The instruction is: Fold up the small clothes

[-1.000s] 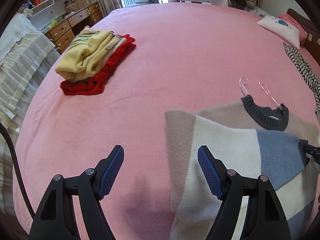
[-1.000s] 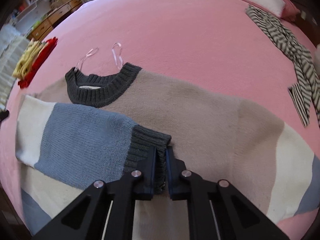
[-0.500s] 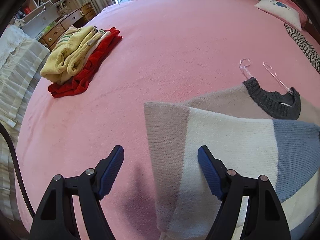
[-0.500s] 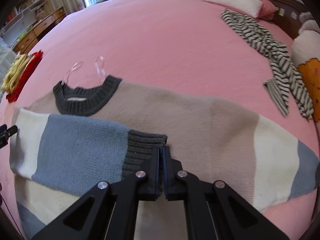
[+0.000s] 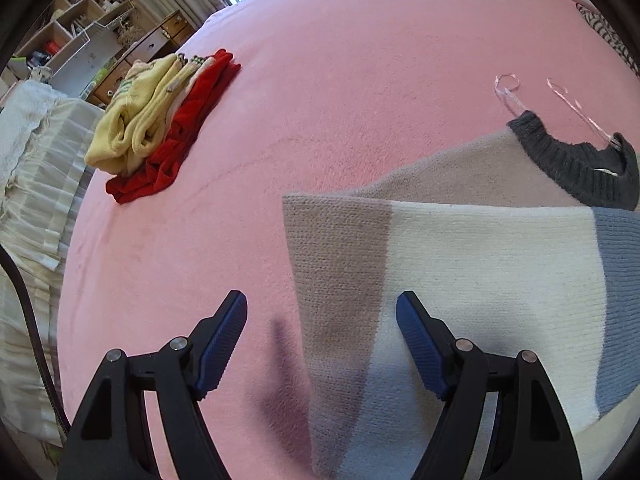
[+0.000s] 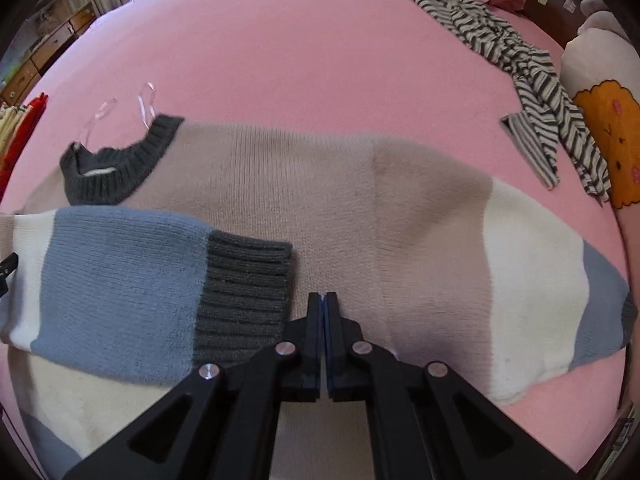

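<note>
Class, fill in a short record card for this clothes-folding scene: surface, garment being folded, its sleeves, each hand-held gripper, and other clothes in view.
surface: pink bedspread
garment: colour-block knit sweater, spread flat, grey collar away from the camera
sleeves: one sleeve folded across the body, grey cuff near the middle; the other sleeve spread outward
left hand-held gripper: open, over the sweater's folded edge
right hand-held gripper: shut, empty, beside the cuff
other clothes: yellow and red folded pile; striped garment, unfolded
</note>
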Tool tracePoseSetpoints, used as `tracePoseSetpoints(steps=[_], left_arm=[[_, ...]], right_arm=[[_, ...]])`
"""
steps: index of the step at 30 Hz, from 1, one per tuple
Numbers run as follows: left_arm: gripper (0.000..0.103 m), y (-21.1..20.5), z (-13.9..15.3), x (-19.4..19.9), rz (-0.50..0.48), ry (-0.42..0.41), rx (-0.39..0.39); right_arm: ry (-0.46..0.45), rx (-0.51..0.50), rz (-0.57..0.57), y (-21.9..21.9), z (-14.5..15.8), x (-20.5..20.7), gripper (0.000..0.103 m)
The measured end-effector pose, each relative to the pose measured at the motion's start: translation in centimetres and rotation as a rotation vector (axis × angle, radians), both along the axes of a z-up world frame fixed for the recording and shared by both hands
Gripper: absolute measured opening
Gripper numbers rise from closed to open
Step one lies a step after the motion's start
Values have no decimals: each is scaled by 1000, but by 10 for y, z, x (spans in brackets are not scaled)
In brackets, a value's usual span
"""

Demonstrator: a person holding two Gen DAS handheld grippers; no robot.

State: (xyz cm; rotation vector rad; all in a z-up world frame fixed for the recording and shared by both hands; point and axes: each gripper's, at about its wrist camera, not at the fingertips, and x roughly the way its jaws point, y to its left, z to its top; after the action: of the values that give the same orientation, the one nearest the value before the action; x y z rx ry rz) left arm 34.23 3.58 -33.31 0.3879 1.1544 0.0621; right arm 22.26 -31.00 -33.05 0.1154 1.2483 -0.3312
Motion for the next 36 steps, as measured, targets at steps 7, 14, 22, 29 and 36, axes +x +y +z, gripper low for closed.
tracePoseSetpoints(steps=[7, 14, 22, 29, 36], left_arm=[[85, -35, 57, -23, -74, -76, 2], [93, -142, 97, -68, -348, -105, -81], [93, -300, 83, -122, -680, -18, -162], [93, -389, 62, -164, -833, -6, -160], [93, -432, 36, -193, -899, -33, -108]], right_arm=[[-61, -10, -30, -19, 43, -34, 37], [-104, -9, -223, -84, 79, -99, 43], [-128, -18, -471, -185, 90, -170, 43], [-199, 44, -690, -255, 79, -218, 49], [-250, 80, -888, -298, 51, -252, 56]])
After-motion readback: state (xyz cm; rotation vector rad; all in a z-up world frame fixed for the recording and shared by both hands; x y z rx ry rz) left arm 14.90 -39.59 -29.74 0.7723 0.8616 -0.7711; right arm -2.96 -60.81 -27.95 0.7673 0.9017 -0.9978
